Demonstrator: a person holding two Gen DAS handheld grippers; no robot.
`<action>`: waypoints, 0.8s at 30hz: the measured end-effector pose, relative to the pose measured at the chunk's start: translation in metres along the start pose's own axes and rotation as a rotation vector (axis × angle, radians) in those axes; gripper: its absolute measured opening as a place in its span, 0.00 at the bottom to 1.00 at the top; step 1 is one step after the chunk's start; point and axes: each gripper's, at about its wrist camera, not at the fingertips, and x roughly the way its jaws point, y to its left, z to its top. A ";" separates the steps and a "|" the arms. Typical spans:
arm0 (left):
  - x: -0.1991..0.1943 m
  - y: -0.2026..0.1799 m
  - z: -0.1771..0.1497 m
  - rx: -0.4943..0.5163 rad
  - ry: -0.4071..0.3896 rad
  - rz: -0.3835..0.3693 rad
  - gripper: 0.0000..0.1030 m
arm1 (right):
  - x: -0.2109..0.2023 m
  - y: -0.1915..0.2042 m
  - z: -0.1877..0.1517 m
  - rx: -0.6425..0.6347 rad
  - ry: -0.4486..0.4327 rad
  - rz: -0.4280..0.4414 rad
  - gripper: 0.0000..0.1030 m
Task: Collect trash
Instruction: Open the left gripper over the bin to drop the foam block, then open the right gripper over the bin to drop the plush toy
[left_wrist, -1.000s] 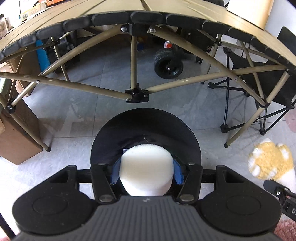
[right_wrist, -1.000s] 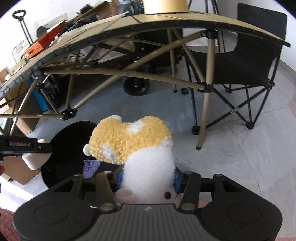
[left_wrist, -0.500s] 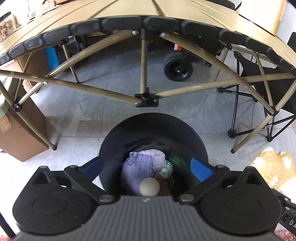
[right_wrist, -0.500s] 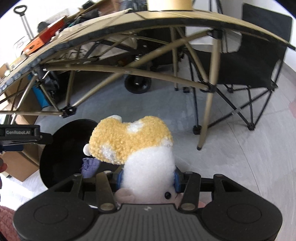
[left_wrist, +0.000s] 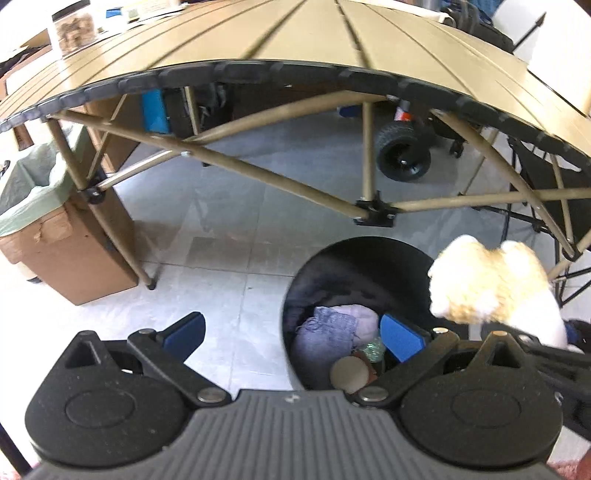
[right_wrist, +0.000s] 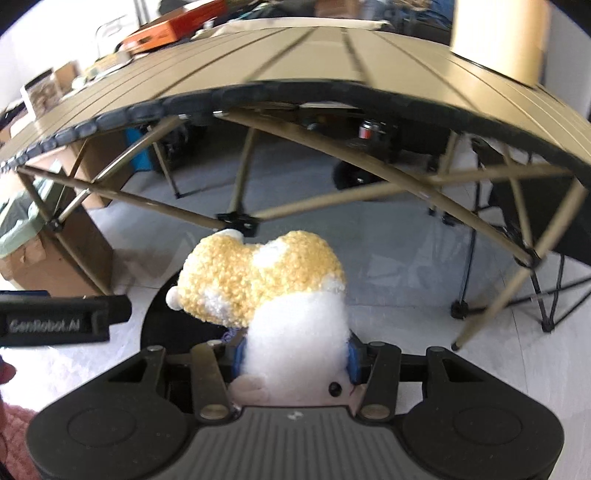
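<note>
1. The plush toy (right_wrist: 266, 288) has curly yellow fur with white patches, a white body and a small black eye.
2. The bin (left_wrist: 354, 266) is black; inside lie lavender-blue cloth (left_wrist: 325, 332), something glinting green (left_wrist: 371, 349) and a beige disc (left_wrist: 349, 373).
3. Both grippers are black with grey ribbed bases and blue pads (left_wrist: 400, 338).
4. The table (left_wrist: 295, 40) is tan with dark slat lines and a black edge.
5. The cardboard box (left_wrist: 70, 251) is brown, lined pale green.
6. The floor (left_wrist: 221, 229) is pale grey tile.
</note>
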 end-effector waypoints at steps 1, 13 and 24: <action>0.000 0.003 0.000 -0.003 0.001 0.005 1.00 | 0.005 0.006 0.004 -0.004 0.009 0.001 0.46; 0.001 0.044 -0.004 -0.059 0.002 0.048 1.00 | 0.047 0.033 0.008 -0.005 0.108 0.052 0.58; -0.018 0.046 -0.007 -0.086 -0.077 0.028 1.00 | 0.032 0.029 0.008 -0.019 0.075 0.031 0.97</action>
